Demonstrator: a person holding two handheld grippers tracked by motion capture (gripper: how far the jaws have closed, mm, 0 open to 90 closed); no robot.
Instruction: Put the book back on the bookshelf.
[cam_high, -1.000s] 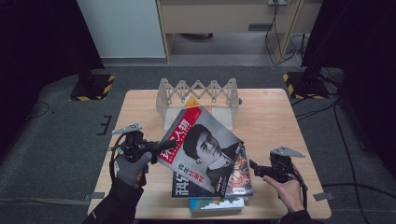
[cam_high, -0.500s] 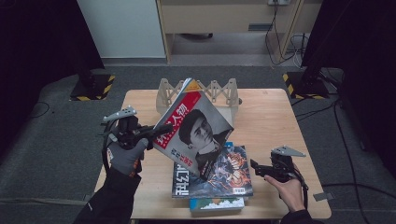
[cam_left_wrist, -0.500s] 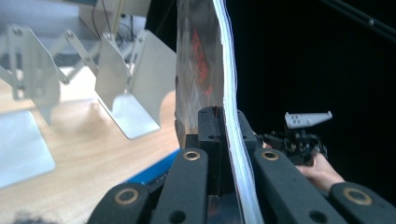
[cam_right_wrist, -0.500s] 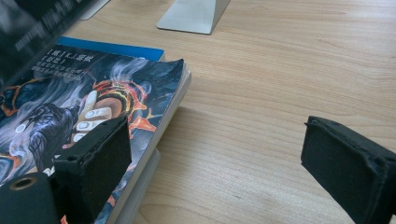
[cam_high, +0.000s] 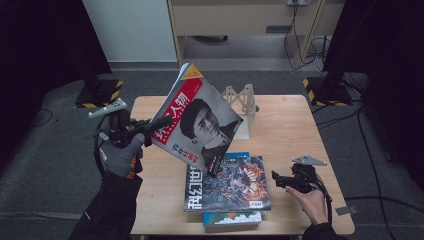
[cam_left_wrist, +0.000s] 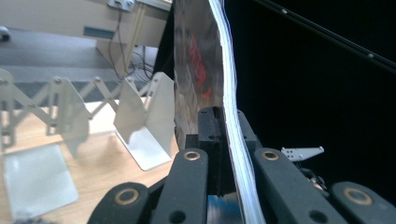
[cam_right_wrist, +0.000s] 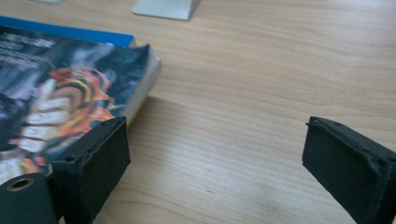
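My left gripper (cam_high: 150, 130) is shut on the left edge of a red-and-grey magazine (cam_high: 200, 117) with a portrait cover, holding it tilted up above the table. In the left gripper view both jaws pinch the magazine's page edges (cam_left_wrist: 231, 121). Under it a stack of magazines (cam_high: 230, 182) lies flat near the table's front edge, a dark illustrated cover on top. My right gripper (cam_high: 277, 180) rests open just right of that stack, nothing between its fingers (cam_right_wrist: 215, 158); the stack's corner (cam_right_wrist: 93, 74) sits beside its left jaw.
A pale accordion-style book rack (cam_high: 242, 100) stands at the back middle of the wooden table (cam_high: 300, 130); its panels (cam_left_wrist: 144, 116) are seen in the left gripper view. Dark floor surrounds the table, and a cabinet stands behind it.
My left gripper has lifted the portrait magazine up and to the left, off the stack, tilting it more upright. The right gripper has stayed put.
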